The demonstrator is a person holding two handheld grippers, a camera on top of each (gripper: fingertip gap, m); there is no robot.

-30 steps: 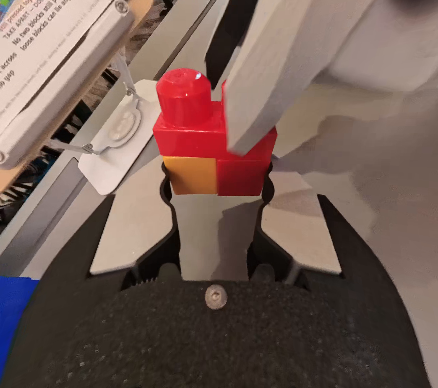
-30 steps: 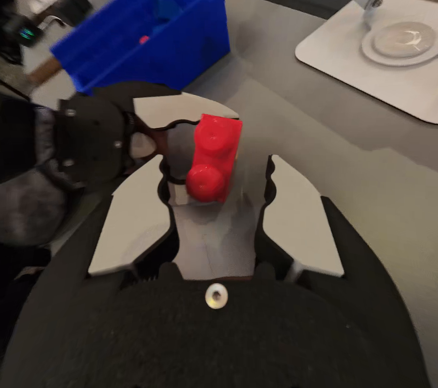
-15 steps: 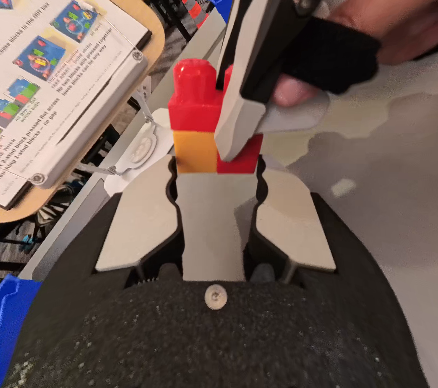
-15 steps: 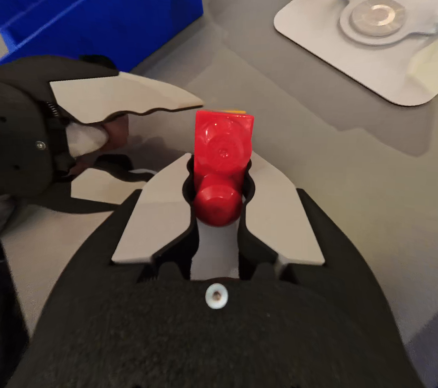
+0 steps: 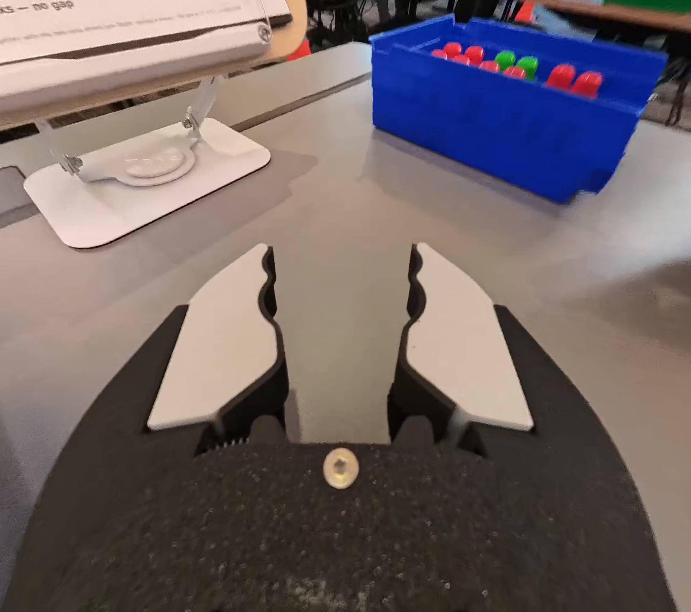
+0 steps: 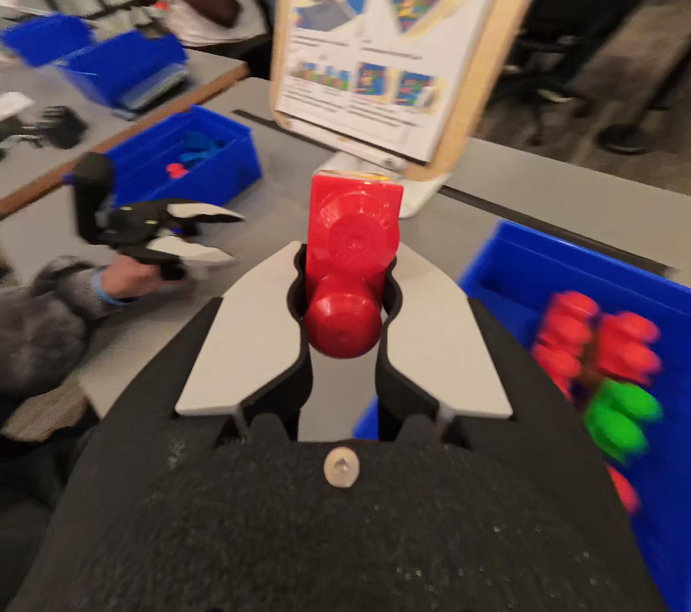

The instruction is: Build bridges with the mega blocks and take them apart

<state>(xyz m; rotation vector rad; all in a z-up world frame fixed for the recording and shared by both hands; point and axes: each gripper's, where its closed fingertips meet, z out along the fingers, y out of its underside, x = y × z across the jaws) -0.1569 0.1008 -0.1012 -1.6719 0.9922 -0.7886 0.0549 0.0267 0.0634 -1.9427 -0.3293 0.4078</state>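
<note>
Right wrist view shows your right gripper (image 6: 344,280) now clamped on the red two-stud plastic block (image 6: 351,239) at frame centre, while your left gripper (image 5: 340,280), jaws apart and empty, has let go, so the bridge is coming apart.

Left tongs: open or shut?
Open. The left tongs show a wide gap with only bare grey table between them.

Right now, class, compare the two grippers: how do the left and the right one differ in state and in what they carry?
The left gripper is open with a wide gap between its fingers; the right gripper is shut on the red block. The left gripper holds nothing, only grey table showing between its fingers; the right gripper carries the block clear of the table, beside a blue bin. Both share black bodies with pale grey finger plates.
</note>
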